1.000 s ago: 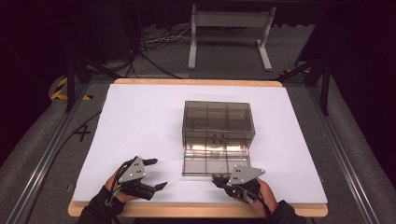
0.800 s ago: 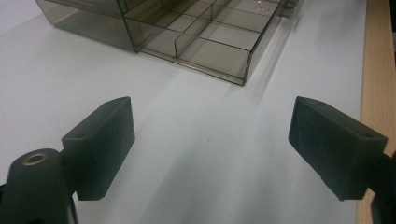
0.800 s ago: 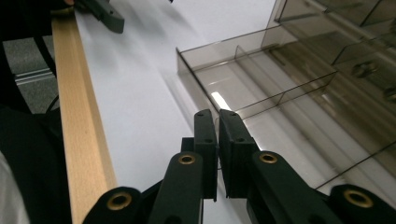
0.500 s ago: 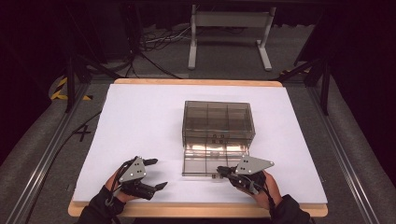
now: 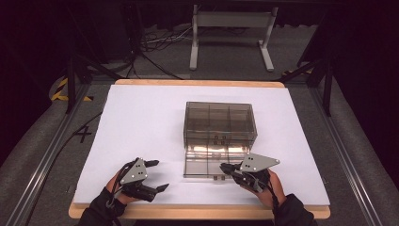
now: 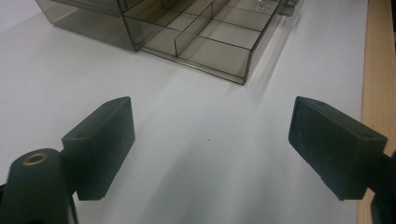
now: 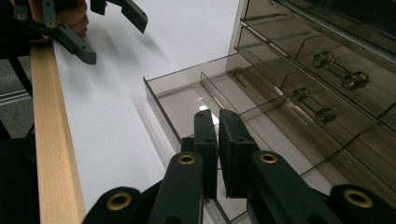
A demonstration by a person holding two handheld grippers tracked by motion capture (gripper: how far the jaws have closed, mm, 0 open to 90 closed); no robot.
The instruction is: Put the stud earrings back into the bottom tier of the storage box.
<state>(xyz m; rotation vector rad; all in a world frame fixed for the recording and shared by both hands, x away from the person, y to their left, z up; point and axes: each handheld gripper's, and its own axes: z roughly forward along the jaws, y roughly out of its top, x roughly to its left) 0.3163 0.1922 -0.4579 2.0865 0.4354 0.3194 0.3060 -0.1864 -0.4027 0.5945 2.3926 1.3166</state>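
Pushing off-centre, clenched right gripper may skew smoky clear plastic drawer; left gripper released, idle lower left.

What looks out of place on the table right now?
Only the bottom drawer of the smoky plastic drawer cabinet: it is pulled far out while the upper drawers sit closed. The right claw is shut at its front edge. Nothing spilled or damaged; the left claw is open, apart.

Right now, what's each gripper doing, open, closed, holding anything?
Left gripper: open, holding nothing, over the white table.
Right gripper: closed at the pulled-out drawer; whether it grips anything cannot be told.
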